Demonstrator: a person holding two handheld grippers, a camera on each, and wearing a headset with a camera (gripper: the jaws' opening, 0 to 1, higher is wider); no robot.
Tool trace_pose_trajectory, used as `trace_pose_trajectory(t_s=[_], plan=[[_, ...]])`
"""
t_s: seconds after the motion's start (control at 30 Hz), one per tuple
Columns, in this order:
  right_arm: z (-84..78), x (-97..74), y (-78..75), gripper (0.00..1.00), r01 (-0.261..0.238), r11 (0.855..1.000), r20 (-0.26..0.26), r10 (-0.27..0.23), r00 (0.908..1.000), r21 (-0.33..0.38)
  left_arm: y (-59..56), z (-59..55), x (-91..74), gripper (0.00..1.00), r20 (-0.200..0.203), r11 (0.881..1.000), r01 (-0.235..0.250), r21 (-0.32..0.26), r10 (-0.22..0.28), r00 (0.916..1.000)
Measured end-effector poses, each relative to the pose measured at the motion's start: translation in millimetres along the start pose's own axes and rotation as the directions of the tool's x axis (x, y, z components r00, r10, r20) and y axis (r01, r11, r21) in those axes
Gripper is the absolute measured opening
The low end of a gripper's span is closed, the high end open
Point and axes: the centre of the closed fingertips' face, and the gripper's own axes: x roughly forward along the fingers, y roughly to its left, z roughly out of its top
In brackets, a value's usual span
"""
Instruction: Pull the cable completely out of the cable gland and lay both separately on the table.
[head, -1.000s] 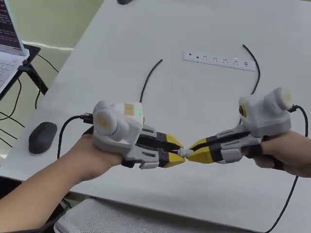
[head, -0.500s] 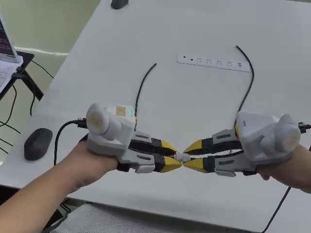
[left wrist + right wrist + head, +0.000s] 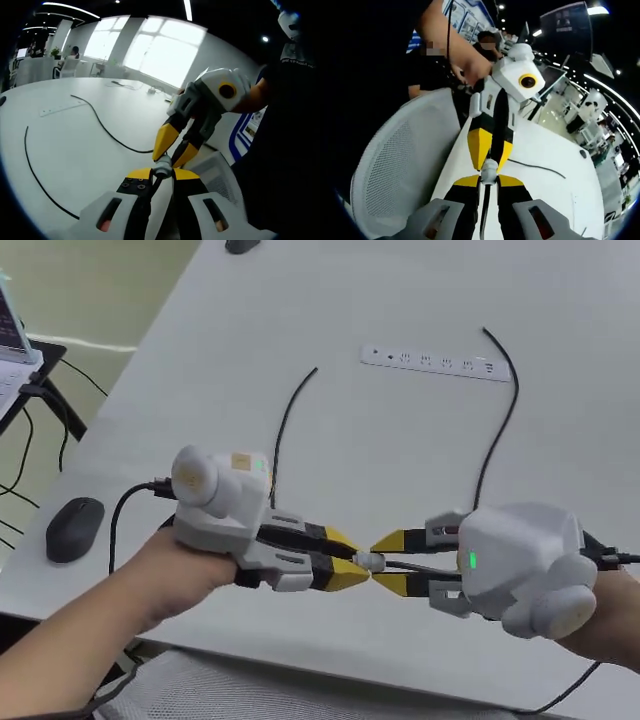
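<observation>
A small pale cable gland hangs above the table's near edge between two yellow-tipped grippers that meet tip to tip. My left gripper comes from the left and is shut on the gland. My right gripper comes from the right. A thin black cable runs from the gland back between its jaws, and it looks shut on that cable just behind the gland. In the left gripper view the right gripper points down at the gland. In the right gripper view the left gripper does the same.
A white power strip lies at the far middle of the white table. Two loose black cables lie on the table. A black mouse sits at the left edge. A mesh chair stands below.
The right gripper has rolled over and sunk lower, toward me, its box now under the hand. Both grippers stay tip to tip at the gland. The head camera has shifted.
</observation>
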Motion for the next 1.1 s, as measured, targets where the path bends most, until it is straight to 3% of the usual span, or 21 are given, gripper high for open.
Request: trace_pose_trajectory(t_s=[0.17,0.23,0.3,0.33,0.37,0.4,0.43,0.5,0.53,0.57,0.63,0.67,0.7,0.73,0.77,0.8,0.87,1.0,1.03,1.07,1.1], plan=[[-5.6,-0.7,1.7,0.08,-0.03,0.995,-0.004,0.031,0.9995,0.09,-0.1,-0.7,3.2,0.15,-0.007,0.999,-0.013,0.035,0.013,0.9999],[-4.3,-3.0,-0.2,0.09,-0.049,0.98,0.045,0.041,0.9982,0.192,-0.8,-0.4,4.3,0.15,-0.01,0.998,-0.022,0.057,0.022,0.9997],[-5.3,-7.8,-1.6,0.12,-0.086,0.943,0.088,0.06,0.9943,0.321,-0.2,1.0,4.9,0.15,-0.007,0.997,-0.031,0.072,0.032,0.9995],[-6.5,-9.8,-1.0,0.13,-0.113,0.914,0.104,0.078,0.9915,0.39,0.1,1.5,5.3,0.15,-0.006,0.996,-0.035,0.077,0.035,0.9994],[-7.3,-12.8,1.6,0.15,-0.169,0.856,0.136,0.117,0.9837,0.489,0.1,2.0,6.4,0.15,-0.008,0.996,-0.039,0.086,0.04,0.9992],[-7.3,-14.5,-2.8,0.16,-0.176,0.831,0.161,0.106,0.9812,0.527,-0.4,2.3,7.3,0.15,-0.009,0.994,-0.041,0.099,0.042,0.9991],[-3.6,-17.6,-6.8,0.16,-0.213,0.792,0.215,0.106,0.9708,0.572,-1.2,3.1,8.8,0.15,-0.01,0.992,-0.042,0.116,0.043,0.999],[-4.8,-20.9,-11.4,0.18,-0.265,0.691,0.252,0.123,0.9597,0.672,-1.7,4.0,11.2,0.15,-0.013,0.99,-0.046,0.135,0.049,0.9987],[-4.9,-21.7,-14.1,0.17,-0.286,0.668,0.274,0.125,0.9534,0.687,-1.9,4.3,11.8,0.15,-0.014,0.988,-0.049,0.145,0.052,0.9985],[-1.7,-24.1,-12.0,0.16,-0.345,0.6,0.316,0.158,0.9357,0.722,-2.2,5.1,12.6,0.15,-0.016,0.986,-0.053,0.155,0.057,0.9983],[-4.0,-23.9,-16.7,0.15,-0.376,0.535,0.343,0.165,0.9249,0.757,-4.4,7.1,13.4,0.15,-0.016,0.985,-0.054,0.162,0.057,0.9982],[-3.3,-24.1,-16.2,0.15,-0.392,0.517,0.356,0.172,0.9185,0.761,-5.2,8.0,13.7,0.15,-0.016,0.985,-0.054,0.165,0.058,0.9982],[-4.0,-25.2,-12.3,0.16,-0.435,0.447,0.381,0.21,0.9003,0.782,-4.7,8.4,13.5,0.15,-0.016,0.985,-0.054,0.165,0.057,0.9983],[-7.0,-24.7,-10.9,0.15,-0.441,0.425,0.378,0.227,0.8974,0.791,-4.6,8.7,13.5,0.15,-0.018,0.985,-0.055,0.166,0.059,0.9981],[-9.8,-22.6,-13.3,0.14,-0.443,0.432,0.383,0.223,0.8966,0.786,-5.5,9.6,14.0,0.15,-0.02,0.984,-0.059,0.17,0.063,0.9978],[-8.9,-22.4,-12.8,0.14,-0.457,0.419,0.397,0.226,0.8895,0.785,-6.1,10.0,14.2,0.15,-0.021,0.982,-0.061,0.177,0.066,0.9976],[-6.0,-24.4,-6.7,0.15,-0.499,0.338,0.432,0.257,0.8645,0.798,-5.7,9.9,14.3,0.15,-0.024,0.981,-0.064,0.185,0.07,0.9973],[-4.5,-23.2,-4.1,0.15,-0.521,0.325,0.452,0.267,0.8512,0.789,-4.6,8.4,14.8,0.15,-0.03,0.98,-0.066,0.19,0.073,0.9968],[-3.0,-23.5,-3.6,0.15,-0.532,0.31,0.465,0.267,0.8442,0.788,-4.5,8.0,15.0,0.15,-0.031,0.979,-0.067,0.191,0.074,0.9968],[-0.2,-24.4,-1.9,0.15,-0.55,0.276,0.485,0.271,0.8312,0.788,-4.6,7.7,15.3,0.15,-0.032,0.979,-0.067,0.192,0.074,0.9967],[-1.1,-23.8,-0.1,0.14,-0.552,0.269,0.483,0.281,0.829,0.79,-4.9,7.5,15.8,0.15,-0.033,0.979,-0.066,0.193,0.074,0.9967]])
